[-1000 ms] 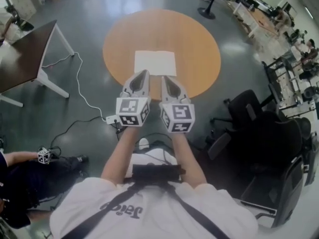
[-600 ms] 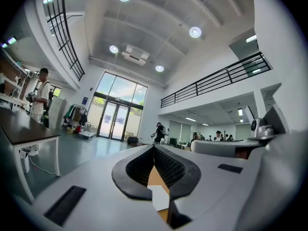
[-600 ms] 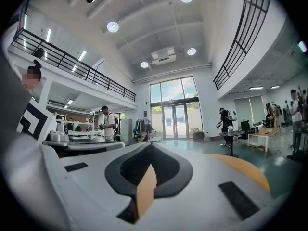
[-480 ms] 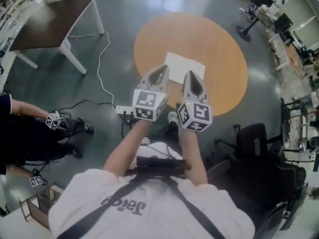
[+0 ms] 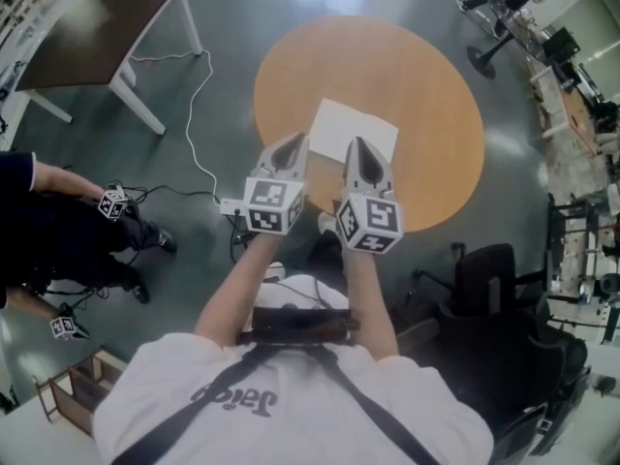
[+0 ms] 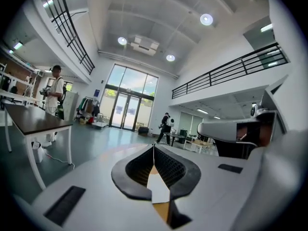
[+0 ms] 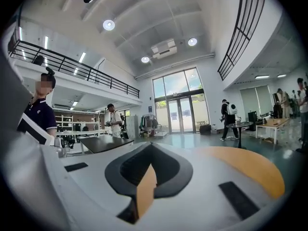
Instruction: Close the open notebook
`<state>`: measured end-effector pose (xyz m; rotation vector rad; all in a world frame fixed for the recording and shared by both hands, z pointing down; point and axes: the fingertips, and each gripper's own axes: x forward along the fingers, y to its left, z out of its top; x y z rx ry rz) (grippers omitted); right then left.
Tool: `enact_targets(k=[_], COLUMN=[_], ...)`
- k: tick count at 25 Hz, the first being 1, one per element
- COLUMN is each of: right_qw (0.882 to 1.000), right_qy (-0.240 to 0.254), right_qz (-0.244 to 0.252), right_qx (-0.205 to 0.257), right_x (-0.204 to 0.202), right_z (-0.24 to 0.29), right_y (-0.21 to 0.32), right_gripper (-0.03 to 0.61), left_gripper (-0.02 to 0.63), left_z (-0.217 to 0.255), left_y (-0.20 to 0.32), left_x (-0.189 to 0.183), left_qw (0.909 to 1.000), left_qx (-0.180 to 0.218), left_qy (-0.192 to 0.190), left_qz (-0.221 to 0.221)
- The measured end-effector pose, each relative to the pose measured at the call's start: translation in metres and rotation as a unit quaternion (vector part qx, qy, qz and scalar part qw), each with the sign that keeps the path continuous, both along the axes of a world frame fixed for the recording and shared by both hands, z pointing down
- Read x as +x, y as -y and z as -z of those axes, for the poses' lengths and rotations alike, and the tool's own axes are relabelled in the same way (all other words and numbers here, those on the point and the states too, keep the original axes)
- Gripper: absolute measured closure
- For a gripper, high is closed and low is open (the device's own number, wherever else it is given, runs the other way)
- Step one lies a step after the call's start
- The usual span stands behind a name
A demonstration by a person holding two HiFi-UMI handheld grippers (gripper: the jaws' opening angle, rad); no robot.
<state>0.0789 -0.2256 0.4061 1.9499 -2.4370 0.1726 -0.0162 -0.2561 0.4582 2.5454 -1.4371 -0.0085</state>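
On the round worktop [image 5: 426,95] the notebook [image 5: 354,129] lies open and flat near the person's side, with the left gripper [image 5: 294,143] and right gripper [image 5: 356,145] poised at its near edge, jaws closed on nothing, likely to flip it.

Left gripper [image 5: 295,137], right gripper [image 5: 355,141] seemingly closed

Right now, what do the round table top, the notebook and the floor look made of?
Round table top: wood-look laminate or veneer, even orange-tan, smooth satin, no grain visible.
Notebook: paper, flat matte white pages.
Floor: likely polished concrete or epoxy, dark grey, glossy with light reflections.
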Motion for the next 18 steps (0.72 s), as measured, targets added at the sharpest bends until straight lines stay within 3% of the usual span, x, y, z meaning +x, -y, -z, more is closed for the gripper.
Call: enact_targets(k=[12,18], right_qw=[0.998,0.996], right_qy=[-0.006,-0.009], right_qz=[0.026,0.041], right_qx=[-0.053,-0.08], right_x=[0.021,0.025], right_z=[-0.037,-0.055], right_y=[0.043,0.058], right_gripper=[0.566,0.566], left_gripper=[0.598,0.598], left_z=[-0.078,-0.117], left_y=[0.031,0.035], left_x=[0.011,0.019], left_qw=[0.9964,0.9913], left_qx=[-0.083,-0.124], left_qy=[0.016,0.043], left_qz=[0.005,0.001])
